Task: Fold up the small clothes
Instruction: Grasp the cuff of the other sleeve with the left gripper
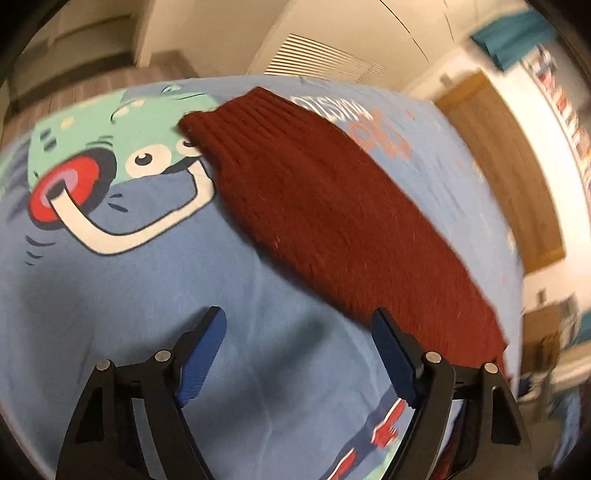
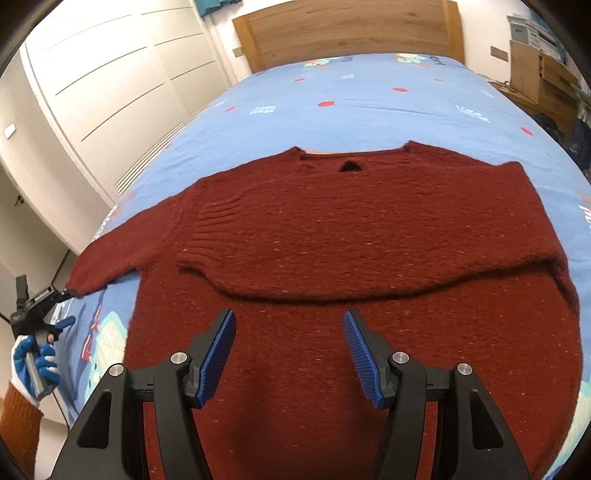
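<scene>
Sweater [image 2: 332, 229] — beneath hand-held gripper [image 2: 288, 332] (open)

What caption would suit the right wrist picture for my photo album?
Open right gripper hovers over a dark red sweater on a blue bedsheet, one sleeve folded across its front.

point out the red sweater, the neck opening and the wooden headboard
red sweater [image 2: 332, 229]: right wrist view, on the middle of the knit body.
neck opening [image 2: 349, 167]: right wrist view, on the dark gap at the collar.
wooden headboard [image 2: 351, 33]: right wrist view, on the centre of the wood panel.
</scene>
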Demonstrator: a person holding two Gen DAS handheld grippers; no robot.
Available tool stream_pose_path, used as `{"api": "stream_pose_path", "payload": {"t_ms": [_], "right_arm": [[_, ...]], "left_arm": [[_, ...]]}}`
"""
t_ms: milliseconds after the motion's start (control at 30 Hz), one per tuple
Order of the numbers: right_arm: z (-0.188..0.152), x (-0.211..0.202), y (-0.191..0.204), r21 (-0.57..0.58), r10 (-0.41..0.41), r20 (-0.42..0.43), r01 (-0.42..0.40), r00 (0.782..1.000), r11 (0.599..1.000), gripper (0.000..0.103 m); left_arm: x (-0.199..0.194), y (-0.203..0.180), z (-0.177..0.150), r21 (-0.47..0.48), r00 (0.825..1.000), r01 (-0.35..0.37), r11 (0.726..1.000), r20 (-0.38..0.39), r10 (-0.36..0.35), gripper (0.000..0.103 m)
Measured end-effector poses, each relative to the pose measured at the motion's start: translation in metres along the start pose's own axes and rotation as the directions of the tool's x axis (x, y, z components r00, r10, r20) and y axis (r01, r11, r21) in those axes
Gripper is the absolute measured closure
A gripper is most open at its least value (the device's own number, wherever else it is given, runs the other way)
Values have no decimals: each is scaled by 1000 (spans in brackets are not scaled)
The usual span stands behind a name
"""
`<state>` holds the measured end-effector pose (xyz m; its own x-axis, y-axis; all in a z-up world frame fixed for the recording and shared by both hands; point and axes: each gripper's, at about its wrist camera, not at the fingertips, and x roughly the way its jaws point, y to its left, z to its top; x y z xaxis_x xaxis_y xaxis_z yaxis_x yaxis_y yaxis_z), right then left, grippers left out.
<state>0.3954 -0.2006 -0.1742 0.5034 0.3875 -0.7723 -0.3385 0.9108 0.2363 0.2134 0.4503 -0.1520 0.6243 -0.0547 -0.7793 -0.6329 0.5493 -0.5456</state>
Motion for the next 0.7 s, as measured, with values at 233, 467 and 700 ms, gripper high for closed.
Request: {"api": "stream_pose_path", "payload": {"t_ms": [233, 467, 700], "right_arm": [[2, -11, -14, -5, -36, 26, 36, 999, 999, 40], [2, -18, -19, -9, -47, 38, 48, 998, 999, 40], [-1, -26, -29, 22, -47, 49, 46, 998, 999, 40]], "left_arm": [[2, 34, 28, -217, 979, 199, 956, 91, -183, 35], [8, 62, 54, -362, 935, 352, 863, 174, -309, 57], [13, 59, 75, -398, 941, 339, 852, 154, -303, 93]]}}
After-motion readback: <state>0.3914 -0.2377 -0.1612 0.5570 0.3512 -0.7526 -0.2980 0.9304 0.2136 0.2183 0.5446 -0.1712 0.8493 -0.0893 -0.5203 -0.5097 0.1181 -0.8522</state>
